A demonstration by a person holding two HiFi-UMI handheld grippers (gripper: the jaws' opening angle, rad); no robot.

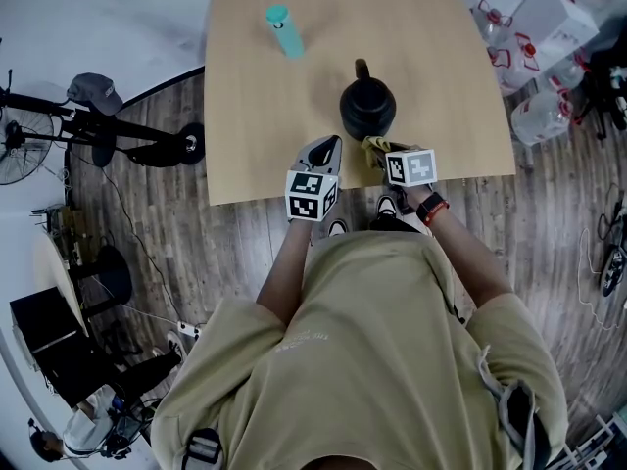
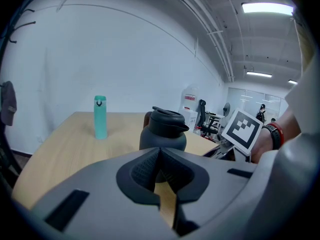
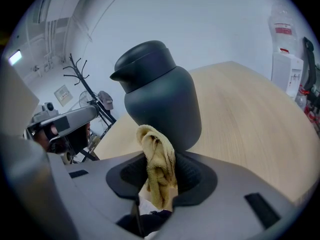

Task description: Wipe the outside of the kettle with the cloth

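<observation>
Right tongs [image 3: 160,180] clamped on the yellow cloth [image 3: 158,156]. The dark kettle [image 3: 161,104] stands on the desk [image 3: 250,119] just ahead of them. Left tongs [image 2: 160,158] closed on nothing, beside the right tongs.

Kettle [image 1: 367,109] x1, cloth [image 3: 157,154] x1, teal btl [image 1: 284,30] x1, table [image 1: 255,135] x1, grippers x2: L gripper [image 2: 160,159], R gripper [image 1: 382,157].

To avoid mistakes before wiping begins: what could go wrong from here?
The left gripper is shut and apart from the kettle, so nothing steadies it; a push with the cloth may slide or tip it. Only a little cloth sticks out of the right gripper, so its jaws may scrape the kettle.
</observation>
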